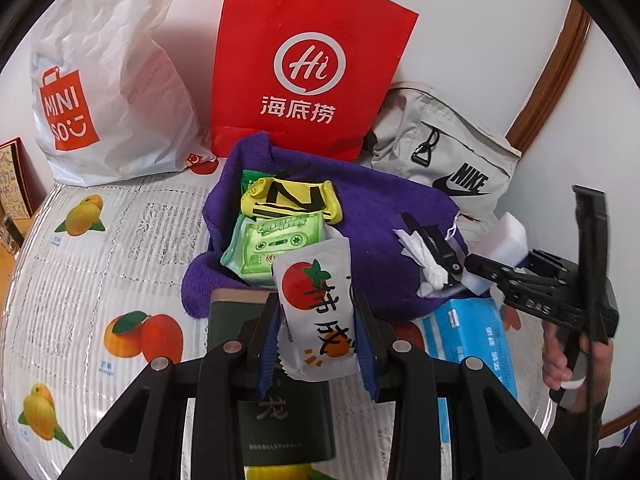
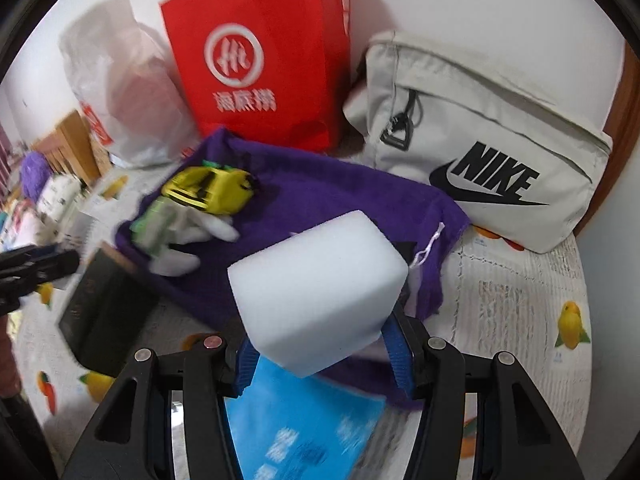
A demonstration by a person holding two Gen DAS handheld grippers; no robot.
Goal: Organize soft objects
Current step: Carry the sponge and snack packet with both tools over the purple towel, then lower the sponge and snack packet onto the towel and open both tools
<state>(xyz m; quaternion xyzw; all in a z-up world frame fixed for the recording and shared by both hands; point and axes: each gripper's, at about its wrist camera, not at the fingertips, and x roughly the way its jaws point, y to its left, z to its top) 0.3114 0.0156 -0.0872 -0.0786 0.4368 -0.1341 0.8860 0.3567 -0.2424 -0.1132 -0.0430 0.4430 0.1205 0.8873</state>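
Note:
My left gripper (image 1: 318,340) is shut on a white snack packet (image 1: 316,312) printed with a red fruit, held above the near edge of a purple towel (image 1: 368,208). On the towel lie a yellow packet (image 1: 292,196), a green wipes pack (image 1: 276,244) and a crumpled white tissue (image 1: 424,268). My right gripper (image 2: 324,352) is shut on a white sponge block (image 2: 320,292), over the towel's (image 2: 320,192) right part. From the left wrist view that gripper (image 1: 492,270) and the sponge (image 1: 508,240) show at the right, a hand behind them.
Against the wall stand a red paper bag (image 1: 312,60), a white Miniso plastic bag (image 1: 104,80) and a beige Nike bag (image 2: 480,140). A dark green box (image 1: 280,420) and a blue tissue pack (image 2: 304,424) lie near me on the fruit-print tablecloth (image 1: 100,240).

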